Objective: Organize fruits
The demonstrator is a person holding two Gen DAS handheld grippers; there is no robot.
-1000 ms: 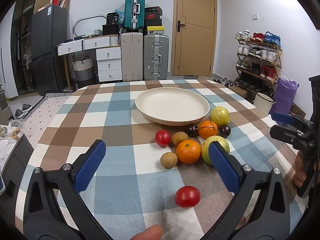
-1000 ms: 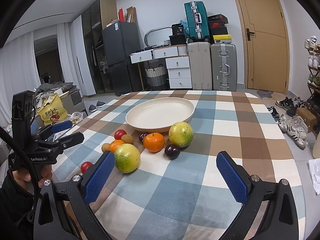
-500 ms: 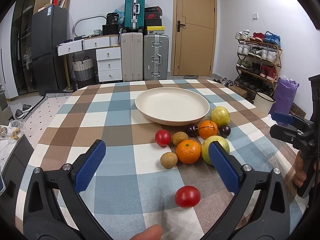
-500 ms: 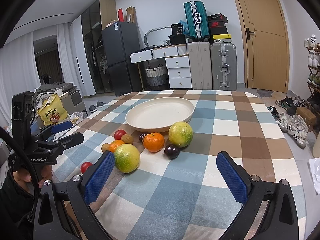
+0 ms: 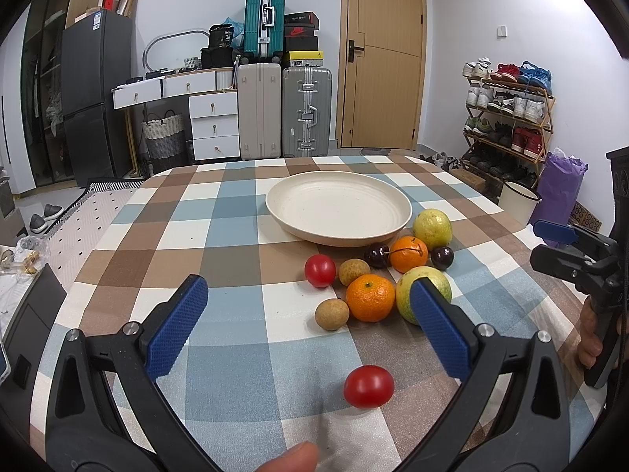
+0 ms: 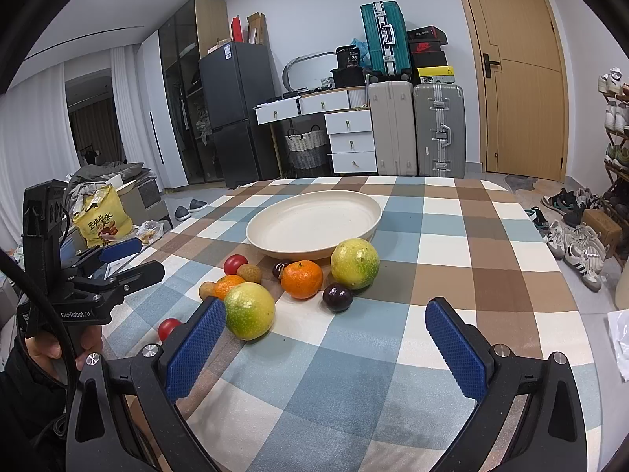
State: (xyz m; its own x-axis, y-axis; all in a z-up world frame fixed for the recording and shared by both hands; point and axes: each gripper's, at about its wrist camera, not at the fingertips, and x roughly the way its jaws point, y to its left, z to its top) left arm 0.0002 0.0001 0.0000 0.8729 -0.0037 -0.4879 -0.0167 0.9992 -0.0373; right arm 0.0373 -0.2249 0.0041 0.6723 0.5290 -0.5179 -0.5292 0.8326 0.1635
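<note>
A cream plate stands empty on the checked table. Loose fruit lies in front of it: two oranges, two yellow-green fruits, two brown longans, dark cherries and two red tomatoes. The nearer tomato lies between my left gripper's open fingers, close to the camera. My right gripper is open and empty over the table's front, right of the fruit; a dark plum lies just beyond it.
The table has its edges near on the left and right. The right gripper shows at the right edge of the left wrist view. Suitcases, drawers and a shoe rack stand behind.
</note>
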